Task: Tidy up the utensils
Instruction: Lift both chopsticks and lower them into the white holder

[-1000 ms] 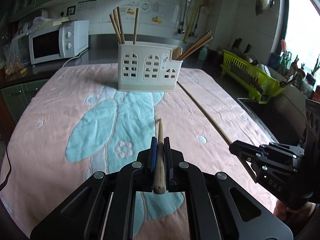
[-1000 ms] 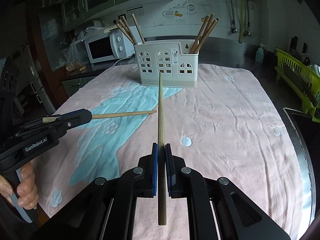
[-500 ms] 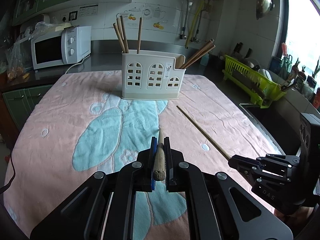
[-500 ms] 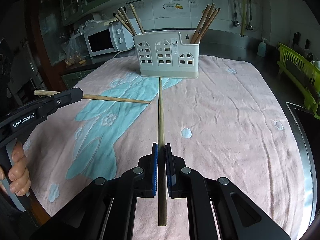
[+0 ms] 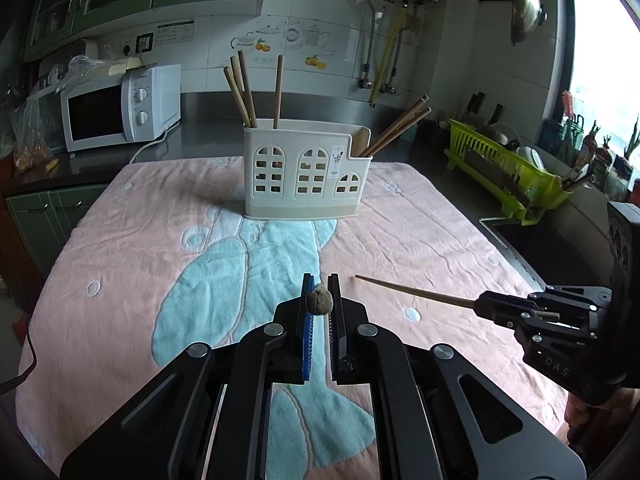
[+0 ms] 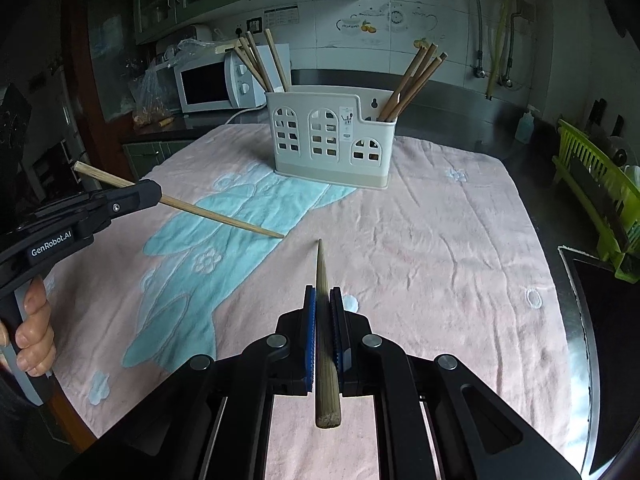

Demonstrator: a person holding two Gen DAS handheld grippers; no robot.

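My left gripper (image 5: 319, 286) is shut on a wooden chopstick (image 5: 319, 303); I see only its blunt end, and it points down at the towel. In the right wrist view that chopstick (image 6: 224, 218) slants down from the left gripper (image 6: 132, 200). My right gripper (image 6: 323, 294) is shut on a second chopstick (image 6: 322, 300), tip lowered toward the towel; it also shows in the left wrist view (image 5: 412, 294). The white utensil holder (image 5: 306, 172) stands at the far middle of the towel, with several chopsticks in its left and right ends.
A pink and blue towel (image 5: 400, 232) covers the table. A white microwave (image 5: 120, 108) stands at the back left. A green dish rack (image 5: 504, 172) sits at the right by the sink. The table's right edge (image 6: 576, 312) is close to my right gripper.
Both grippers have risen and tilted their chopsticks tip-down. The left chopstick has swung from lying forward to end-on. The holder looks farther away.
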